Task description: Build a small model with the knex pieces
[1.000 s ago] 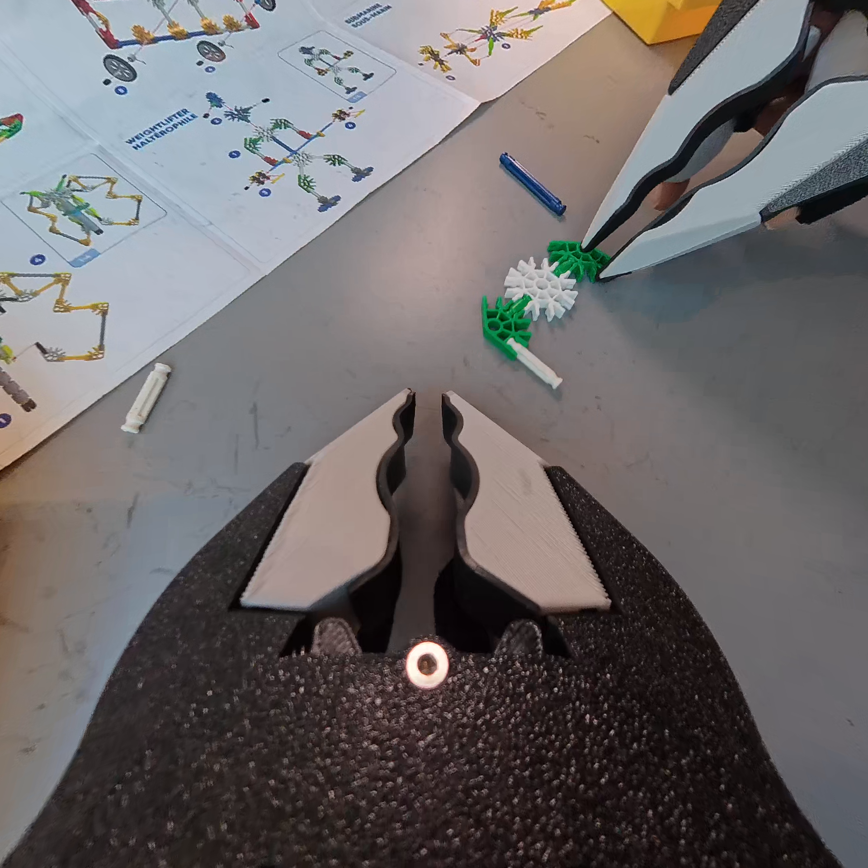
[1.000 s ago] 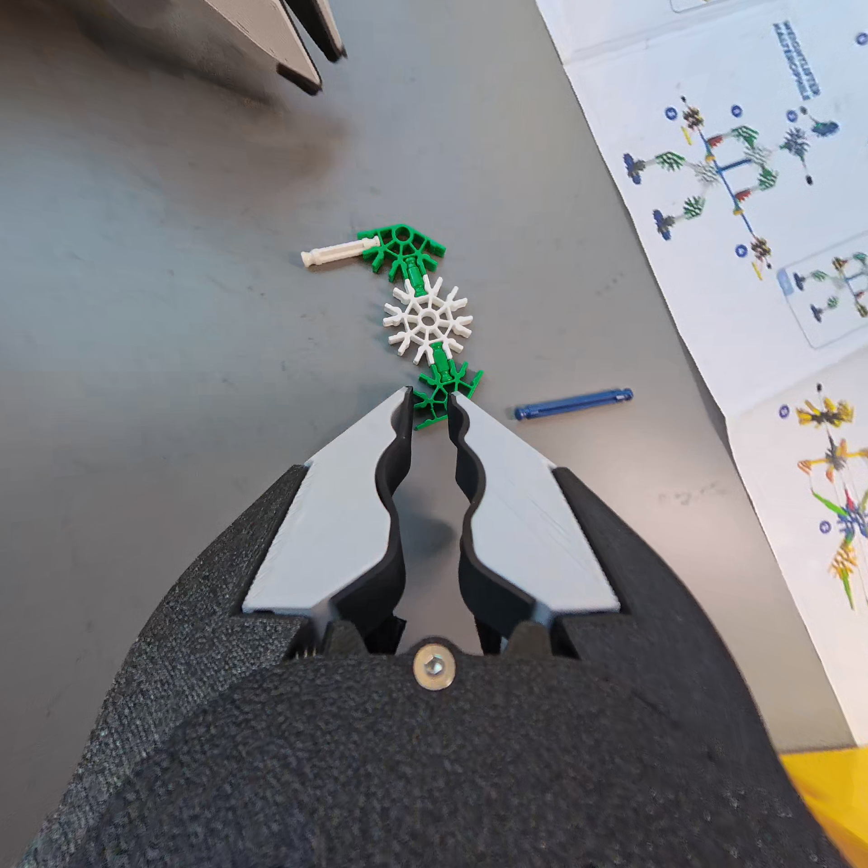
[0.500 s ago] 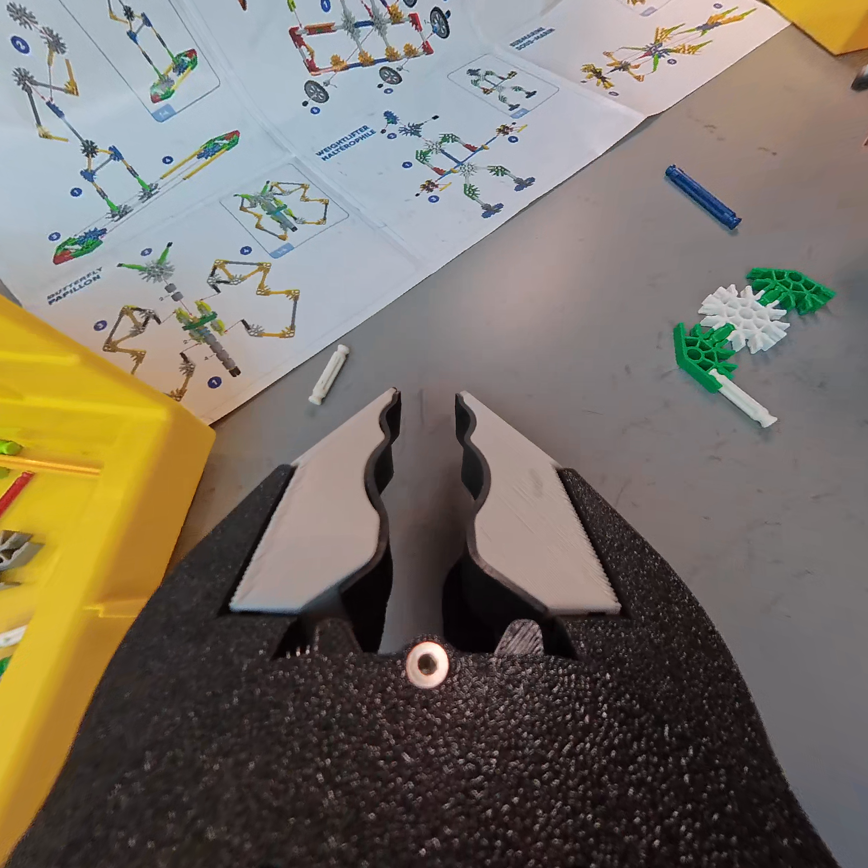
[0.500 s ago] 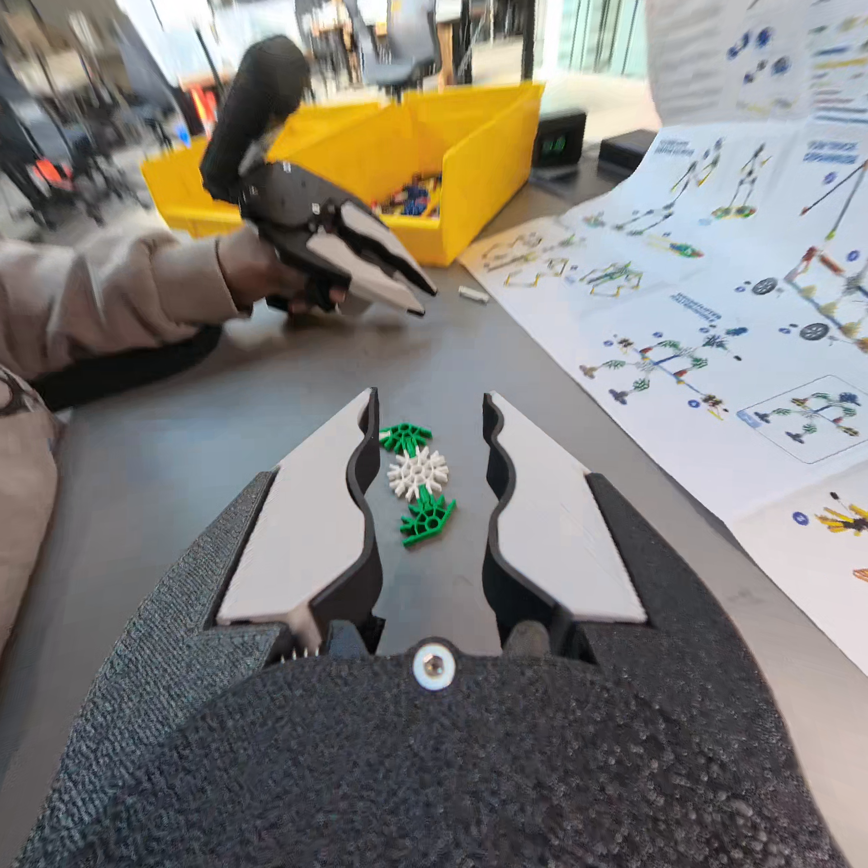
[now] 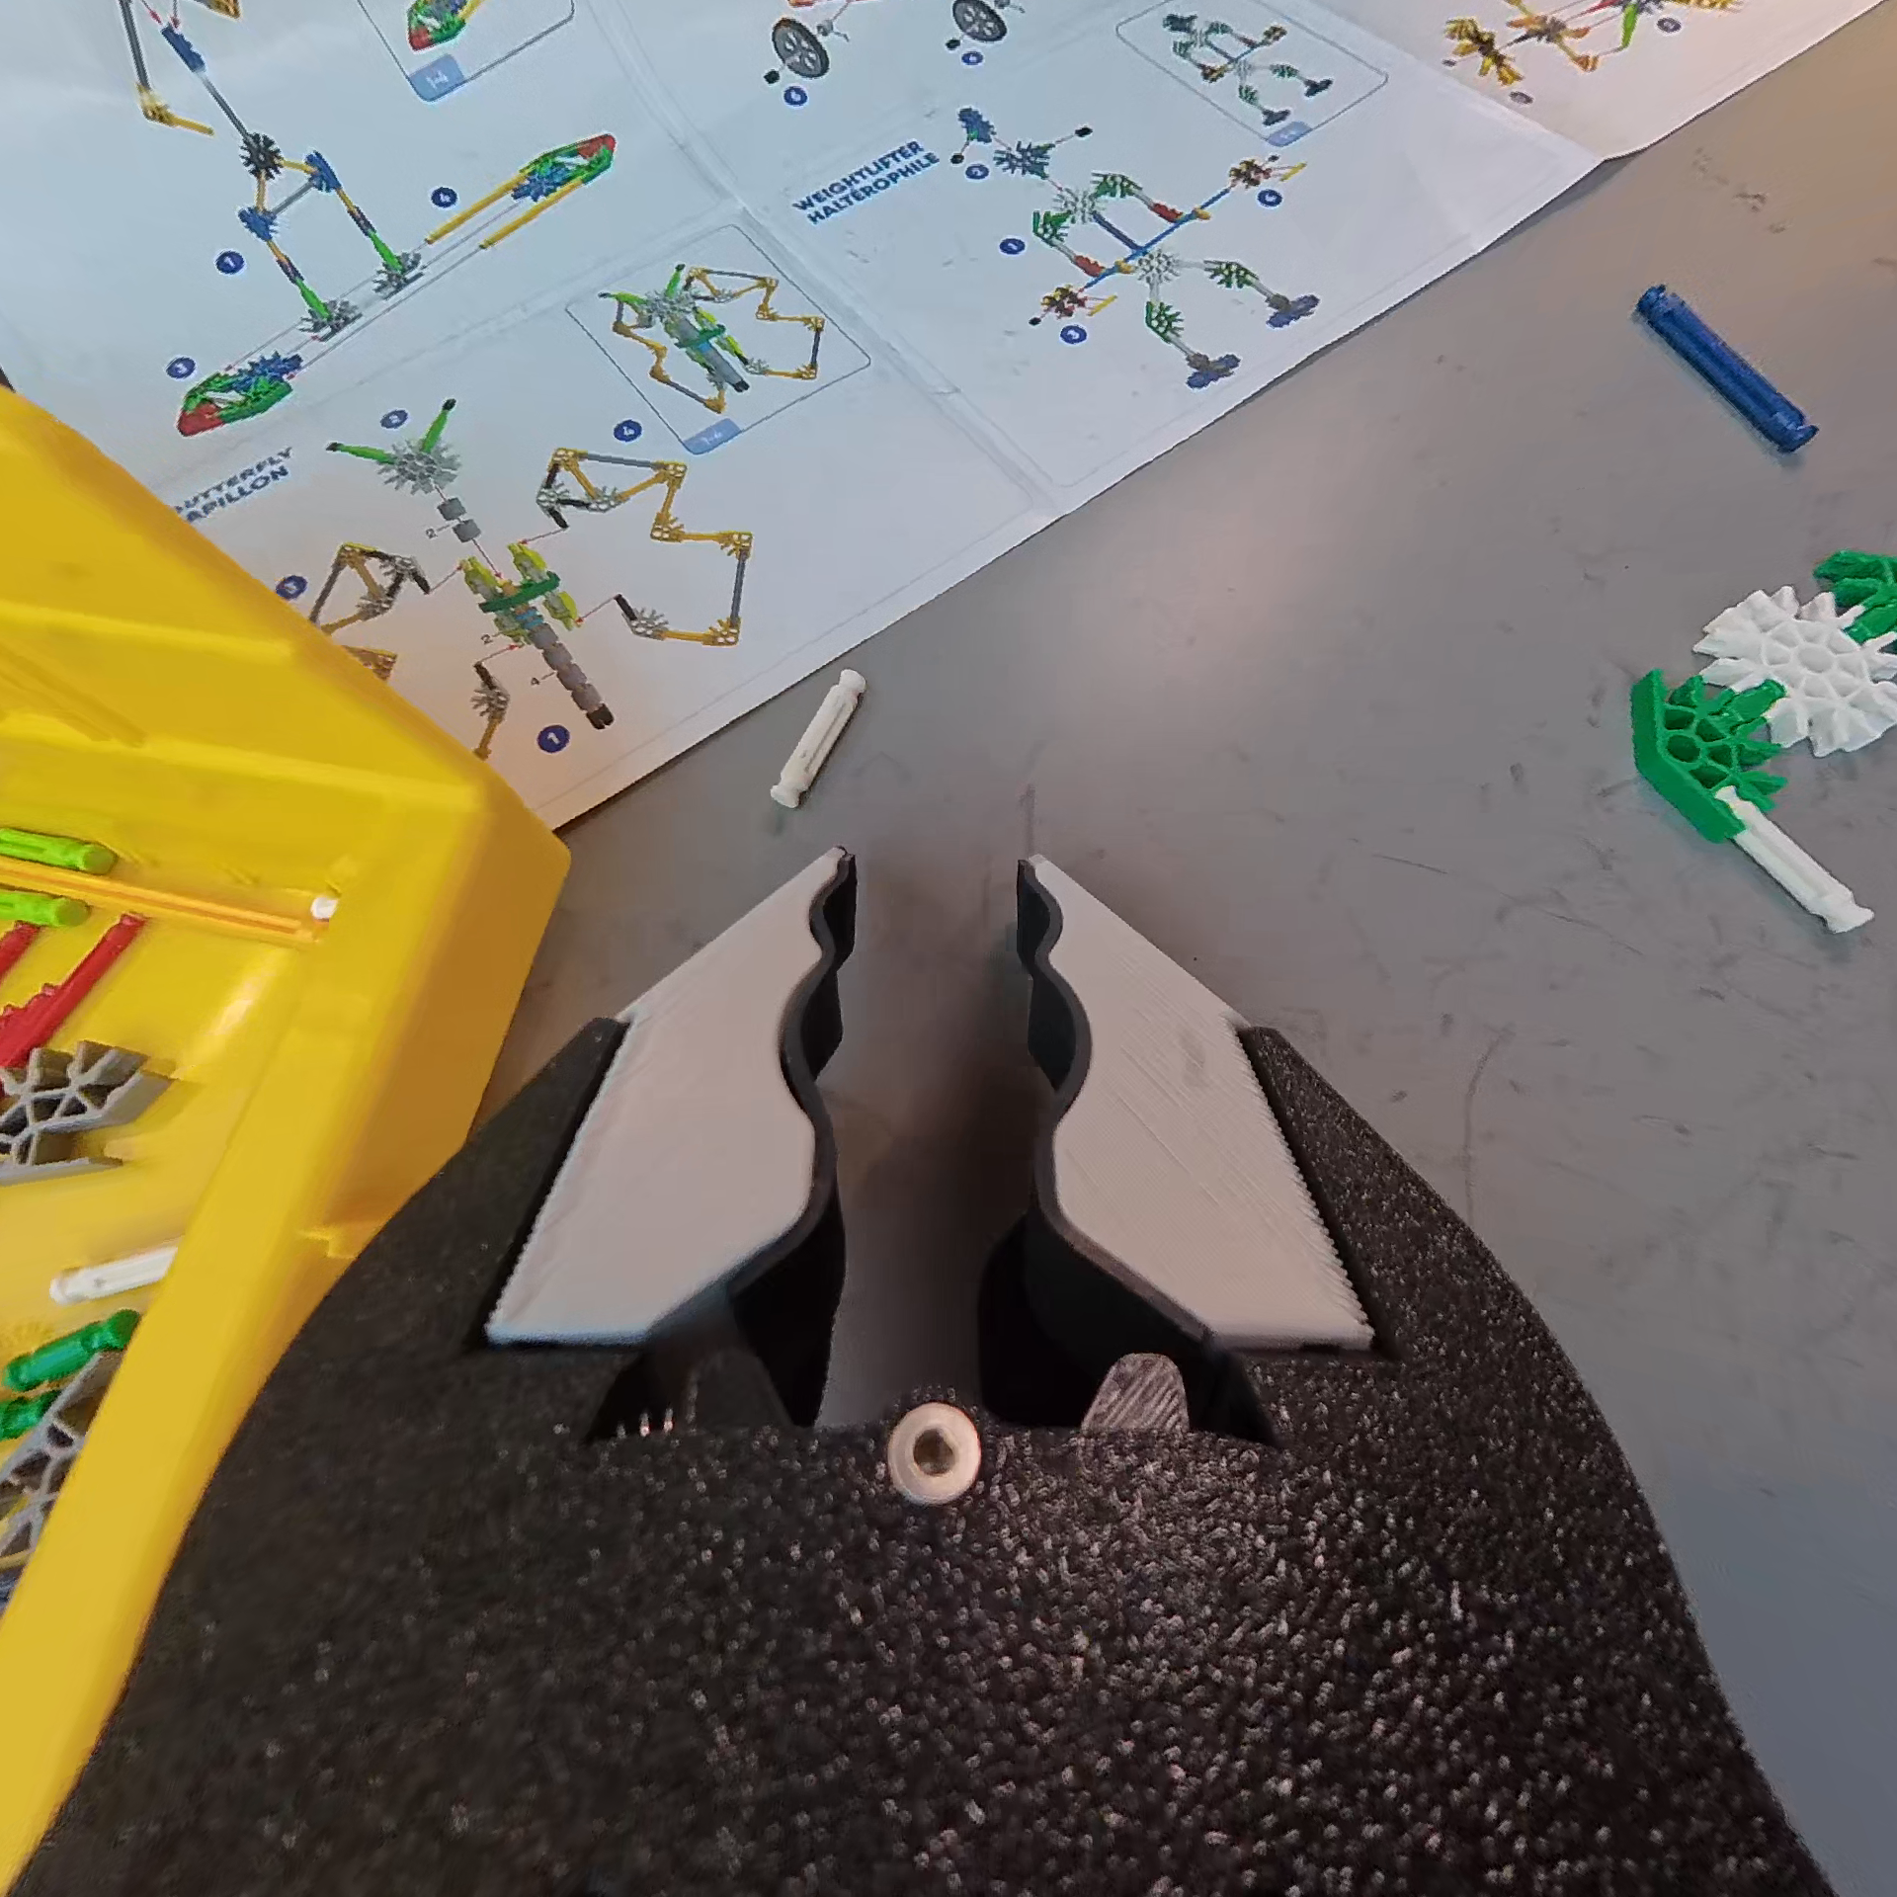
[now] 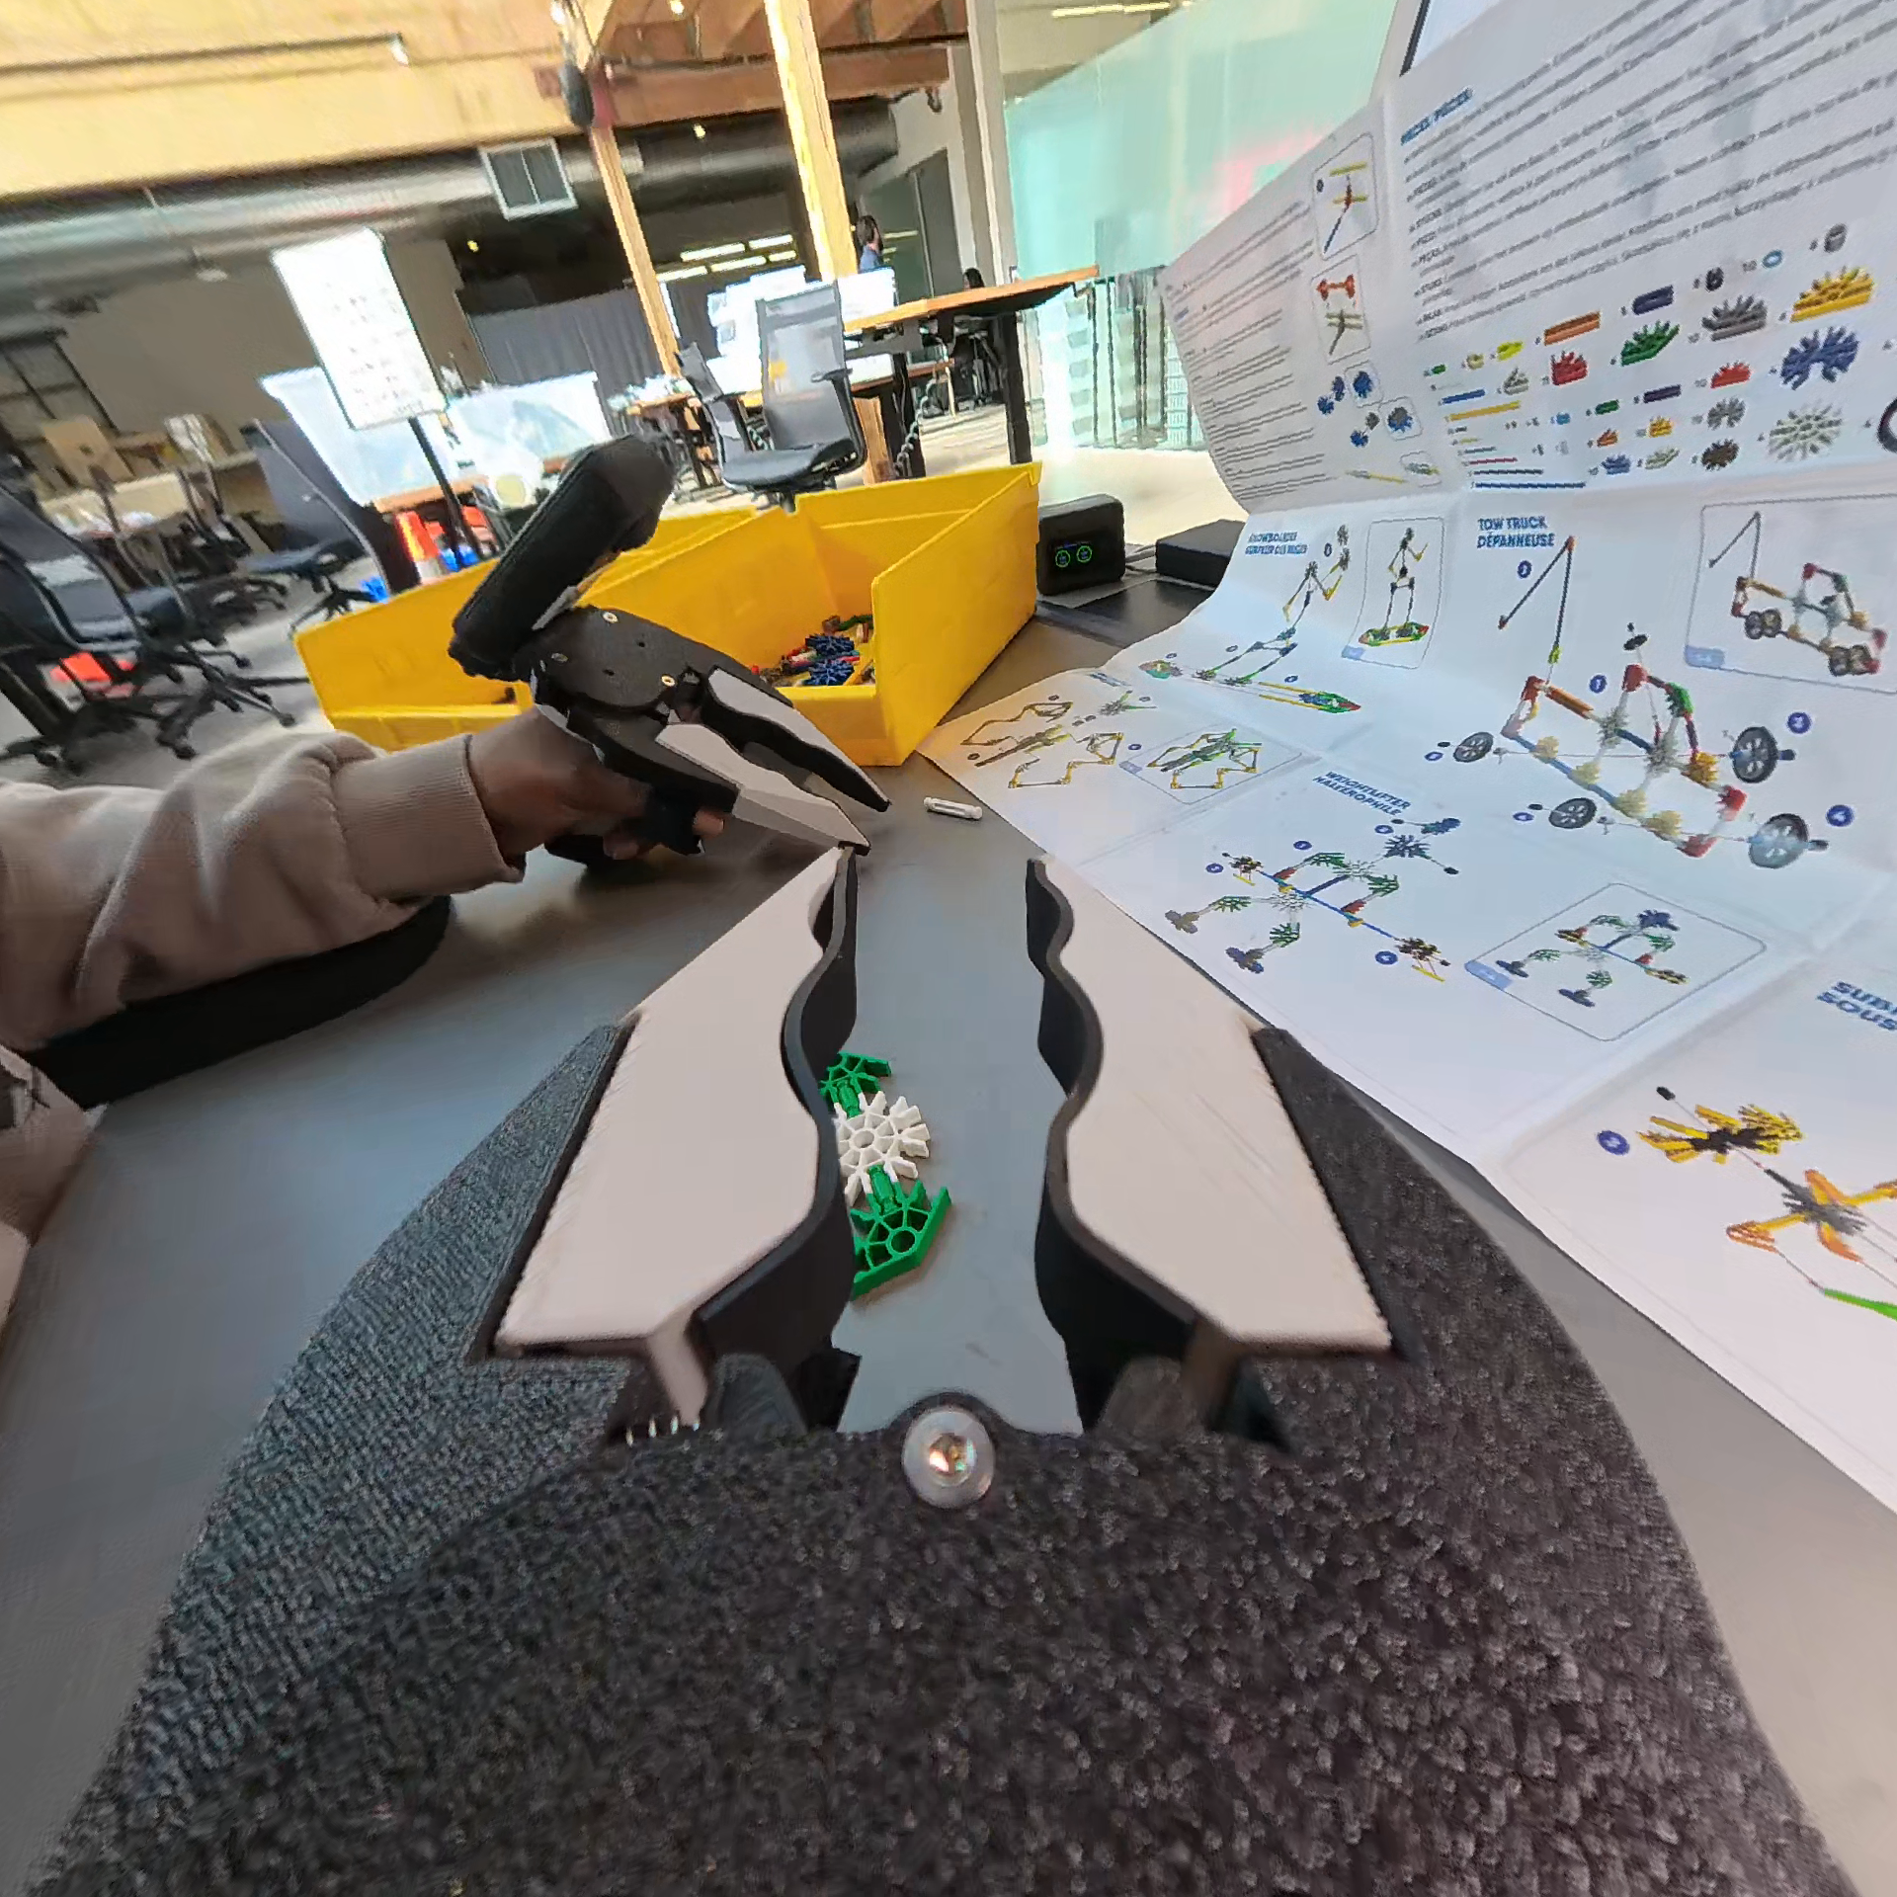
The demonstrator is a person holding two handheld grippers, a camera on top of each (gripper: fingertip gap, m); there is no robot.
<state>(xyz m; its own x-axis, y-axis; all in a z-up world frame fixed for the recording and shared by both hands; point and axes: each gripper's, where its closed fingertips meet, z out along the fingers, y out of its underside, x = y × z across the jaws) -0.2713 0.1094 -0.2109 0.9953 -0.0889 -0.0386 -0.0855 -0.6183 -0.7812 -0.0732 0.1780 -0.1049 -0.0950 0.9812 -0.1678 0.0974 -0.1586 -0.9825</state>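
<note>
A small assembly of a white snowflake connector between two green fan connectors, with a white rod on one end, lies flat on the grey table (image 5: 1334, 821). The assembly (image 5: 1786, 708) is at the right edge of the left wrist view. My left gripper (image 5: 936, 867) is open and empty, just behind a loose short white rod (image 5: 818, 736). My right gripper (image 6: 939, 862) is open and empty, raised above the assembly (image 6: 883, 1160), which shows between its fingers. In the right wrist view a hand holds the left gripper (image 6: 867, 821) near the white rod (image 6: 953, 808).
A yellow parts bin (image 5: 257, 924) with several loose pieces stands at the left, close to my left gripper. It also shows in the right wrist view (image 6: 944, 616). A large instruction sheet (image 5: 719, 308) covers the far side. A blue rod (image 5: 1725, 366) lies beside it. A sleeved arm (image 6: 205, 873) rests on the table. The tips of one gripper are about 25 cm away from the tips of the other.
My right gripper let go of the green connector, opened wide and lifted, tilting up. My left gripper pulled back left toward the yellow bin and opened wider. The assembly stayed put.
</note>
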